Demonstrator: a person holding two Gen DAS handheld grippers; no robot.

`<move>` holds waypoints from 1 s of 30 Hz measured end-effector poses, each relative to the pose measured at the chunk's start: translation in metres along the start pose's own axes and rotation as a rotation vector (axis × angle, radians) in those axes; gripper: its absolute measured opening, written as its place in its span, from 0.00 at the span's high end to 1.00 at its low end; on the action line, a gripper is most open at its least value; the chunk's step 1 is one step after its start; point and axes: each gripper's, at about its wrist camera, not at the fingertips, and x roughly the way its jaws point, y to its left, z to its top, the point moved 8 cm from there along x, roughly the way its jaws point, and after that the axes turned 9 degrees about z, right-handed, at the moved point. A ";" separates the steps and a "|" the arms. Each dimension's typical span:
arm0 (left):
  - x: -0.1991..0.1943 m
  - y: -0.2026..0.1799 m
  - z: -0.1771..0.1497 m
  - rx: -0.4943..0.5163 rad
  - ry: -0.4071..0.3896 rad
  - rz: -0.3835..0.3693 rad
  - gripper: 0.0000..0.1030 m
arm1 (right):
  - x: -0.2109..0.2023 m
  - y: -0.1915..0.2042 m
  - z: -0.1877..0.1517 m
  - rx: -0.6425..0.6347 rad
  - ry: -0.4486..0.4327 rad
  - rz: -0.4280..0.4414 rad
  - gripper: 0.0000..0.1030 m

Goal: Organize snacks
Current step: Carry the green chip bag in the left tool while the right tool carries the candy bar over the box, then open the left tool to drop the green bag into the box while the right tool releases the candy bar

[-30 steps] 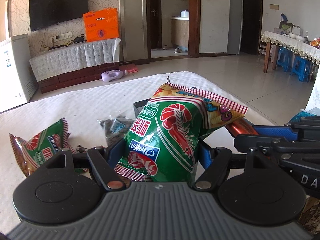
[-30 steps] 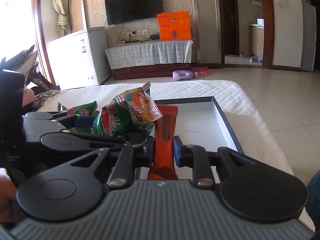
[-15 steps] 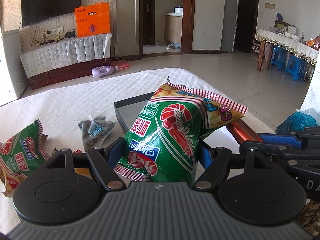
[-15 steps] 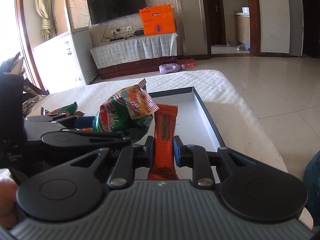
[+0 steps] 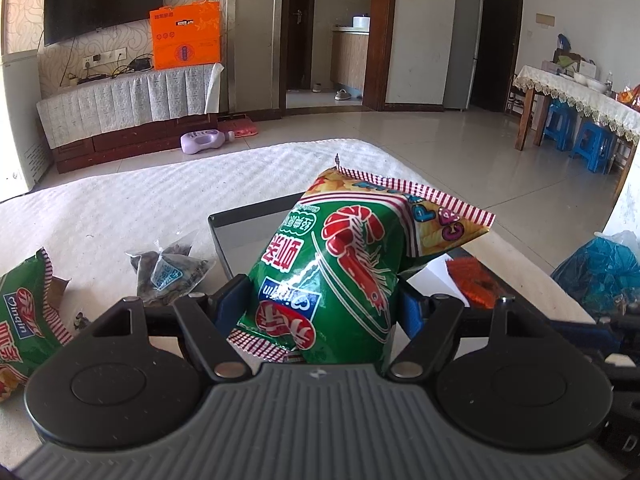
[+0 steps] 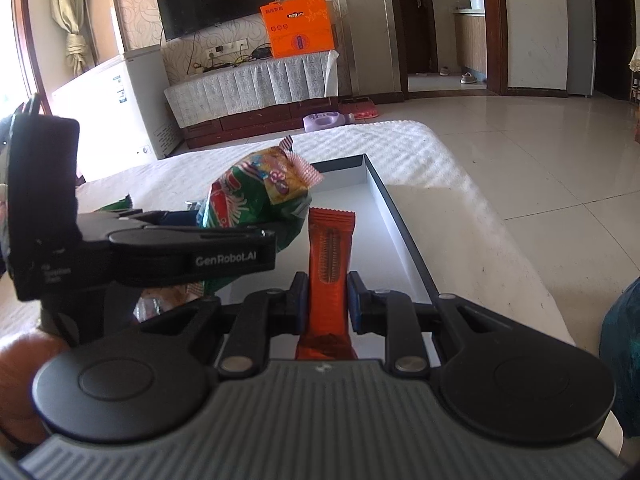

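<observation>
Over the tray (image 6: 394, 226) on the table (image 5: 120, 208): left gripper (image 5: 324, 312) clamped on a green shrimp-chip bag (image 5: 344, 276), right gripper (image 6: 327, 300) pinching an orange bar (image 6: 328, 264) upright. Only visible from the left view: second green bag (image 5: 24, 320), small dark packet (image 5: 168, 272), both lying outside the tray.

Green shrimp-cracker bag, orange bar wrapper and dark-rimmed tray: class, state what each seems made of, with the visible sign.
Green shrimp-cracker bag: glossy printed plastic film; bright glare streaks, crimped striped seal.
Orange bar wrapper: thin film, probably plastic or foil laminate; serrated top edge, sheen.
Tray: likely rigid cardboard; thin straight dark walls, matte white floor. Uncertain.
</observation>
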 end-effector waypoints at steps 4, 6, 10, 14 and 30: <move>-0.001 -0.005 0.006 0.004 -0.031 -0.012 0.23 | 0.002 -0.003 -0.003 0.010 0.011 -0.001 0.77; -0.004 -0.013 0.011 0.018 -0.058 -0.039 0.23 | 0.001 -0.003 -0.005 0.011 0.016 -0.002 0.77; 0.006 -0.023 0.009 0.036 -0.040 -0.052 0.23 | 0.001 -0.003 -0.004 0.013 0.015 -0.001 0.77; 0.027 -0.019 0.006 0.017 0.019 -0.030 0.24 | 0.001 -0.003 -0.004 0.012 0.016 -0.002 0.77; 0.047 -0.022 -0.008 0.053 0.066 -0.032 0.09 | 0.013 -0.005 -0.004 0.024 0.043 -0.015 0.77</move>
